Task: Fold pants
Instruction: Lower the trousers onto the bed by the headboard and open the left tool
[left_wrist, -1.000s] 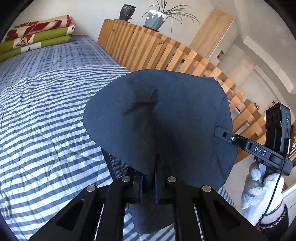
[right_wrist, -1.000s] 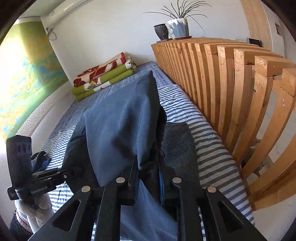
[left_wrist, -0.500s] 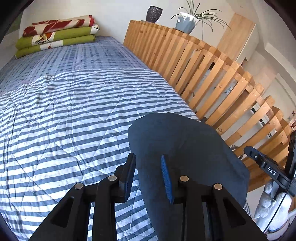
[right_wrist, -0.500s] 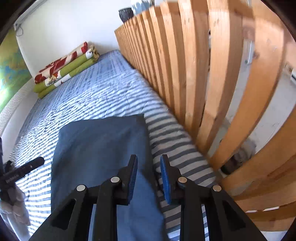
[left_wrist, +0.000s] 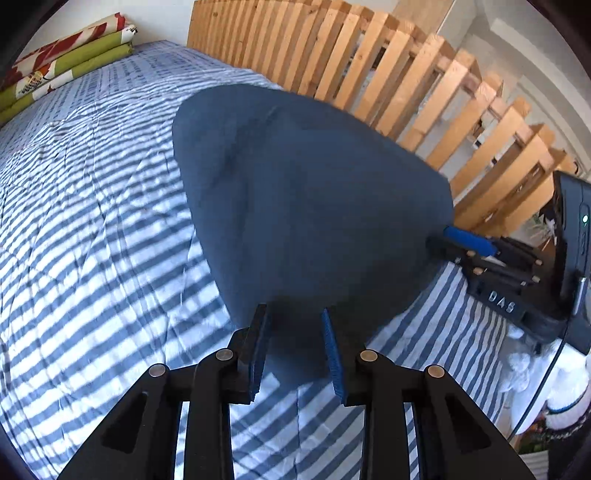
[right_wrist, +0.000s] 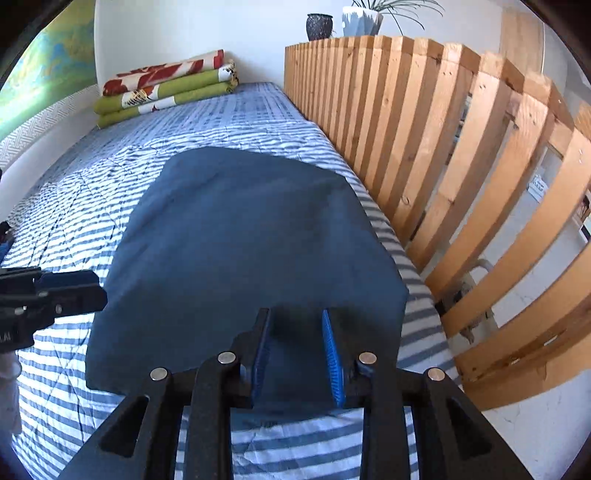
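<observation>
The dark blue pants lie folded flat on the blue-and-white striped bed cover, close to the wooden railing. My left gripper is open, its blue pads apart over the pants' near edge without pressing on the cloth. My right gripper is over the near right part of the pants; its jaws are opening, with cloth lying loose between them. Each gripper also shows in the other's view: the right gripper at the pants' right edge, the left gripper at the left edge.
A wooden slat railing runs along the bed's right side, right next to the pants. Folded green and red blankets are stacked at the head of the bed. Two pots stand on the railing's top. A white-gloved hand holds the right gripper.
A second ago both grippers held the pants up, shut on the cloth. They came down to the bed, the jaws parted, and the pants now lie flat.
</observation>
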